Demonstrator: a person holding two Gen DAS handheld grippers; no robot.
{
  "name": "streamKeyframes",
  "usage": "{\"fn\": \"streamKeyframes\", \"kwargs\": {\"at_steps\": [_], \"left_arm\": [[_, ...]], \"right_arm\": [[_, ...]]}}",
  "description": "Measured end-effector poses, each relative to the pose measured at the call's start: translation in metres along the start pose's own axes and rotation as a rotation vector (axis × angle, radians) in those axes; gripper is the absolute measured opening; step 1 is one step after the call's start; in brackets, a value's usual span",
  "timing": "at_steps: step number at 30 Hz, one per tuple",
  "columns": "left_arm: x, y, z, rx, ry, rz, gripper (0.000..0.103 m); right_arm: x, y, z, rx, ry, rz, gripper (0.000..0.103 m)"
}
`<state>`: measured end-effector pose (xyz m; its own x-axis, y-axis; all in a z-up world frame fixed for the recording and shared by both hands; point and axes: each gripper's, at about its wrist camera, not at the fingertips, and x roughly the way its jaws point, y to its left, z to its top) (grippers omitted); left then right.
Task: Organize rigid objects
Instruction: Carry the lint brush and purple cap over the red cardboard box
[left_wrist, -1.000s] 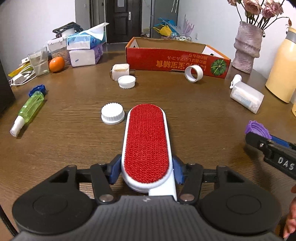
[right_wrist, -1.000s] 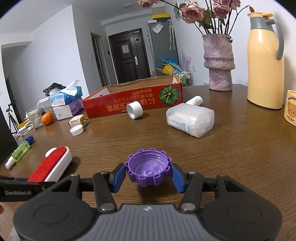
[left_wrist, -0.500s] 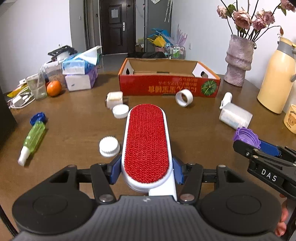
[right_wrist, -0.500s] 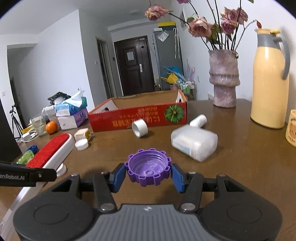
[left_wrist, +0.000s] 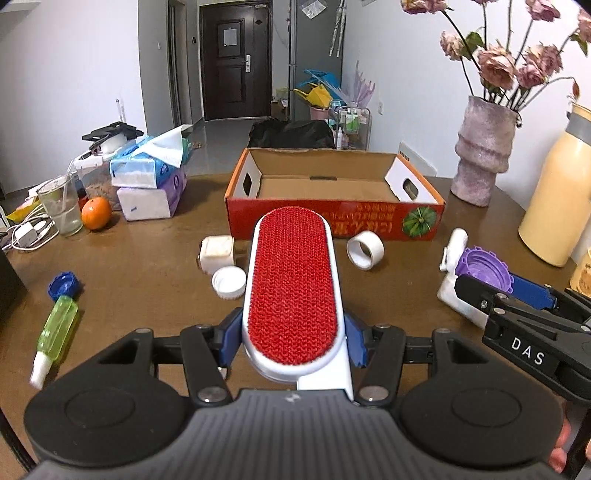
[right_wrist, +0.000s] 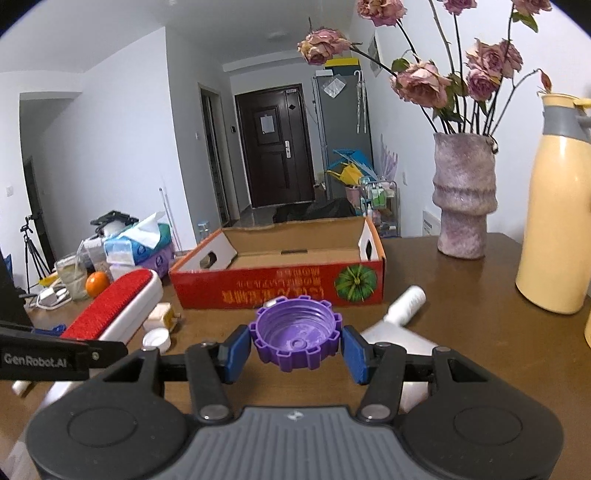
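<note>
My left gripper (left_wrist: 293, 338) is shut on a red lint brush (left_wrist: 291, 280) with a white frame and holds it above the table, pointing at the open red cardboard box (left_wrist: 332, 218). My right gripper (right_wrist: 295, 349) is shut on a purple toothed bottle cap (right_wrist: 295, 338), held in the air short of the same box (right_wrist: 280, 288). The brush also shows at the left of the right wrist view (right_wrist: 114, 310). The purple cap shows at the right of the left wrist view (left_wrist: 484, 266). The box looks empty inside.
On the wooden table (left_wrist: 147, 258) lie a white tape roll (left_wrist: 365, 251), a white cap (left_wrist: 229, 282), a small white box (left_wrist: 218, 251), a green spray bottle (left_wrist: 55, 332), a blue cap (left_wrist: 64, 284) and a white bottle (right_wrist: 402, 325). Tissue packs (left_wrist: 147, 184), an orange (left_wrist: 96, 213), a vase (left_wrist: 484, 166) and a yellow thermos (left_wrist: 557, 199) stand around.
Both grippers have risen and moved toward the red box, each still holding its object. The box's inside has come into view.
</note>
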<state>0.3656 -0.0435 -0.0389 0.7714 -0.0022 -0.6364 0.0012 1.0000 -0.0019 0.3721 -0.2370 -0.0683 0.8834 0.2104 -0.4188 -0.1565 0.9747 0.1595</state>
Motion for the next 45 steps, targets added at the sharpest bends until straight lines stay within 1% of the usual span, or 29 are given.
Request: {"fn": "streamKeyframes", "kwargs": {"at_steps": [5,10,18,24,33,45], "left_arm": [[0.016,-0.001,0.021,-0.010,-0.007,0.005,0.057],[0.035,-0.001,0.043,-0.025,-0.004,0.008,0.057],[0.067,-0.004,0.071,-0.017,0.002,0.032,0.057],[0.091,-0.002,0.088,-0.033,0.004,0.036,0.057],[0.120,0.003,0.116,-0.047,-0.001,0.063,0.057],[0.159,-0.007,0.157,-0.028,-0.021,0.095,0.057]], "right_arm": [[0.022,-0.003,0.020,0.006,-0.013,-0.002,0.053],[0.045,-0.006,0.036,0.007,-0.007,-0.005,0.053],[0.078,-0.011,0.060,0.006,0.006,-0.014,0.053],[0.099,-0.011,0.073,0.009,0.007,-0.027,0.053],[0.133,-0.009,0.093,0.022,0.014,-0.049,0.053],[0.182,-0.010,0.114,0.033,0.041,-0.070,0.053]]}}
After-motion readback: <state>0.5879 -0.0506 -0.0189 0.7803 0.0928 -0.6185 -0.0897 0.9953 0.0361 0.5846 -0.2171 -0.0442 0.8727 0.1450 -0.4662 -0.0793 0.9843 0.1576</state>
